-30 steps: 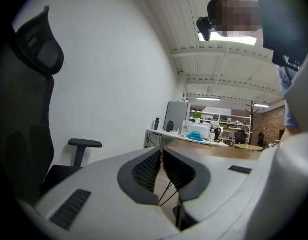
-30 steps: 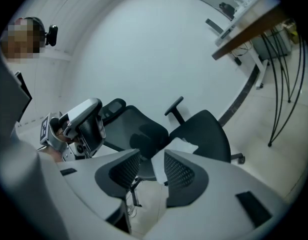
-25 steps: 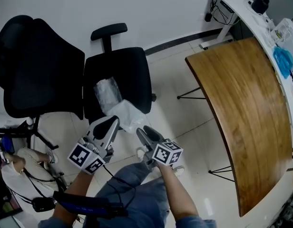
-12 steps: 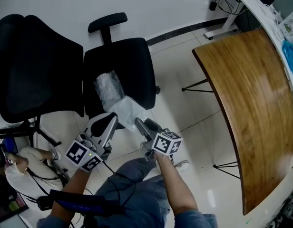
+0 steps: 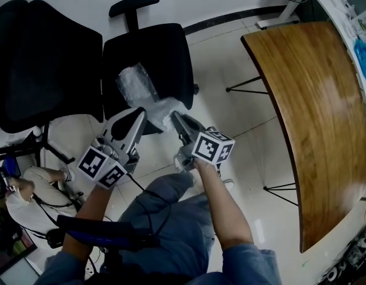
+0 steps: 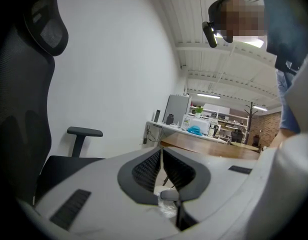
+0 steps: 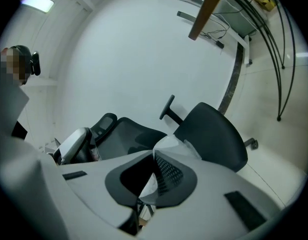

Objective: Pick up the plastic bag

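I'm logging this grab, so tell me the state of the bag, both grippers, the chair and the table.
plastic bag: crumpled, on the chair seat, one edge pinched.
right gripper: jaws just closed, shut on the bag's film.
left gripper: jaws together; hold on the bag unclear.
office chair: upright, bag on its seat.
wooden table: standing apart, untouched.

I see the plastic bag (image 5: 142,88) lying on the black office chair seat (image 5: 171,52). It is clear, crinkled film toward the middle, whiter and bunched at the seat's front edge. That front fold is pinched in the right gripper (image 5: 174,117), whose jaws have just closed on it.
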